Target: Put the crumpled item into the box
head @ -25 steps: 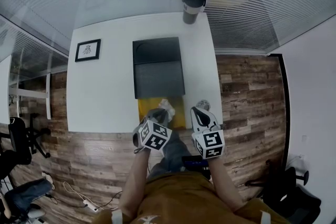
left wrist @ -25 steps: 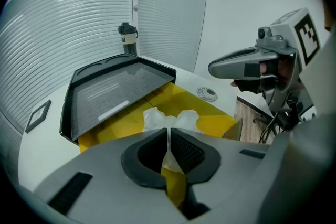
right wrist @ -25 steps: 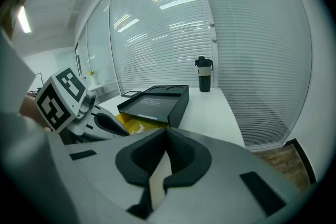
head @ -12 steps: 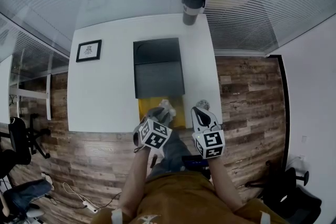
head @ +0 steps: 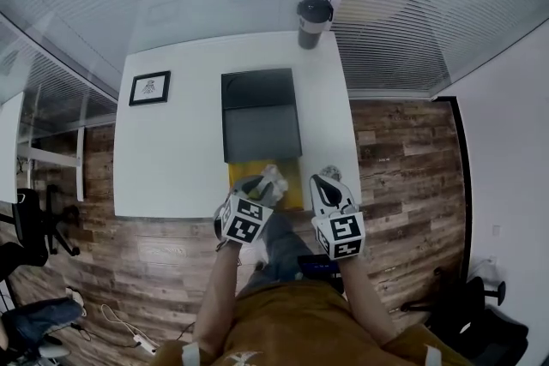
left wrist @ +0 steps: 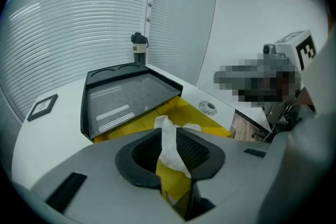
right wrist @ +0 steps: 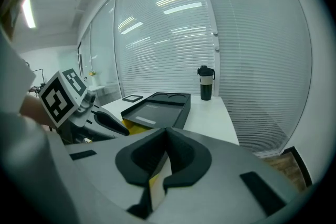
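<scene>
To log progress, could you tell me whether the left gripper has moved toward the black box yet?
No. The left gripper, shut on the crumpled paper, is still over the yellow sheet at the table's near edge, short of the black box.

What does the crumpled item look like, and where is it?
On the white table, find the black box, whose yellow part sticks out at the near edge. Just above that yellow, the left gripper pinches a crumpled white tissue, the only soft, wrinkled thing among hard, smooth shapes.

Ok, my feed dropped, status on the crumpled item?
Left gripper shut on crumpled paper, at yellow box's open end. Right gripper shut, empty. Black tray covers the rest.
</scene>
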{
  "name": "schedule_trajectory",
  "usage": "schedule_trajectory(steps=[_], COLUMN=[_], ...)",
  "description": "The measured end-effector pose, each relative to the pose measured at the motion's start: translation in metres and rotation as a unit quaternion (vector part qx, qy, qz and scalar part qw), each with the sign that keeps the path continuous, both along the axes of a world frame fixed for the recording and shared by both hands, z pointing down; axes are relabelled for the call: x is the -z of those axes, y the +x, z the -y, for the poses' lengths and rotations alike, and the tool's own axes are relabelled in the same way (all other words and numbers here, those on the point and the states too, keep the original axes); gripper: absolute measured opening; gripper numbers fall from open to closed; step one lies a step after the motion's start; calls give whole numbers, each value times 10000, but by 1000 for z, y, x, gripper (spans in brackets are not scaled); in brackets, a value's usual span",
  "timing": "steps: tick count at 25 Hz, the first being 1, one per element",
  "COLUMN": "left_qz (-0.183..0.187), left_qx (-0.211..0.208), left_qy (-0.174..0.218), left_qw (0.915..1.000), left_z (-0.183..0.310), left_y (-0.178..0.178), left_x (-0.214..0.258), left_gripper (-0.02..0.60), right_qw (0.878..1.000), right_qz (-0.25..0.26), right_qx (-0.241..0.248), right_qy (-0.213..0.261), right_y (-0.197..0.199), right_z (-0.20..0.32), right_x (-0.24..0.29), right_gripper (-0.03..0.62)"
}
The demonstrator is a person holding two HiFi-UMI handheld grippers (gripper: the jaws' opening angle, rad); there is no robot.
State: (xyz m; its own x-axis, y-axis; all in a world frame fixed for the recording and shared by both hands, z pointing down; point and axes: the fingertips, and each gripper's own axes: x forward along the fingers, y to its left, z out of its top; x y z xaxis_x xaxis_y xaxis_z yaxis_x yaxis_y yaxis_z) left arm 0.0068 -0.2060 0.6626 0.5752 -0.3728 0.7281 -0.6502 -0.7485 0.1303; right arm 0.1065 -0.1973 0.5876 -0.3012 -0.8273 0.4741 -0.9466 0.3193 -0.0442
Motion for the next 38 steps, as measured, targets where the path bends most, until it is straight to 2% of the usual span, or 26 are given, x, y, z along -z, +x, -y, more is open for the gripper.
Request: schedule_trajectory(steps=[6, 17, 23, 27, 34, 38], left_qz=[-328, -663, -1335, -1505, -1766, -1903], left_qx=[224, 532, 883, 994, 1305, 1422], left_qy=[259, 597, 726, 993, 1587, 1797], left_qw=[9989, 9946, 9844, 9786, 9626, 9546], left_z=[5, 4, 2, 0, -7, -12], left_y=[-6, -18, -27, -34, -53, -62], left_x=[25, 65, 99, 119, 157, 171], left_gripper=[83, 26, 23, 23, 23, 24], right_qw=[9999, 9991, 9973, 9959, 9935, 9913], right_qz=[-56, -25, -345, -413, -414, -438], right_qx=[24, 71, 276, 293, 241, 303], right_qy=[154, 410, 584, 750, 1033, 1206], right_y=[-5, -19, -31, -34, -39, -44], right_z=[-5, -12, -20, -24, -35, -39], right_x=[14, 35, 51, 61, 81, 89], right_gripper=[12, 12, 12, 12, 12, 12])
